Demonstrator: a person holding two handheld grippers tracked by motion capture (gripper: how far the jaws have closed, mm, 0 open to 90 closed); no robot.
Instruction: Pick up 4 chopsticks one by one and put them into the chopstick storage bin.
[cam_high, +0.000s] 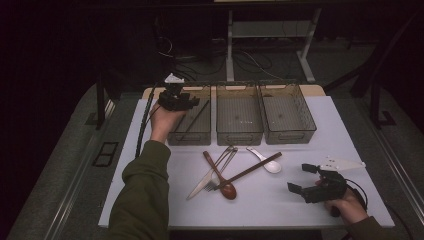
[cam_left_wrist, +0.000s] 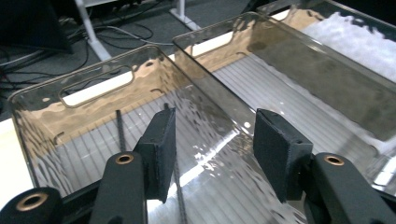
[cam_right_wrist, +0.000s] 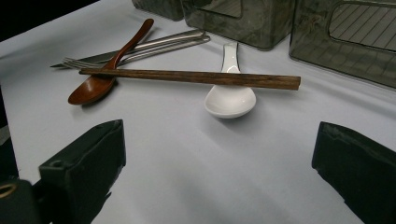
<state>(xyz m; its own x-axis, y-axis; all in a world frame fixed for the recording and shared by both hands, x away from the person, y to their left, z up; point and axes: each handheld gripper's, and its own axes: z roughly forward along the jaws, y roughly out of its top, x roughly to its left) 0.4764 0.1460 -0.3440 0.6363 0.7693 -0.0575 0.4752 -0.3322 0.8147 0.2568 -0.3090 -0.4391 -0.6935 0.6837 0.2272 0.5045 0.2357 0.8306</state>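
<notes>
— Left gripper (cam_high: 176, 98) above left bin (cam_high: 175, 134) at the desk's far left, jaws half apart, holding nothing; dark chopsticks (cam_high: 192, 121) lying inside.

— Right gripper (cam_high: 310, 182)?

— Resting near the right front corner, jaws wide, empty. Wooden chopstick (cam_right_wrist: 189, 77) balanced across white spoon (cam_right_wrist: 230, 99) mid-desk; could roll off if nudged.

glossy smoked-plastic bin (cam_left_wrist: 140, 70), wooden chopstick (cam_right_wrist: 187, 77)
</notes>
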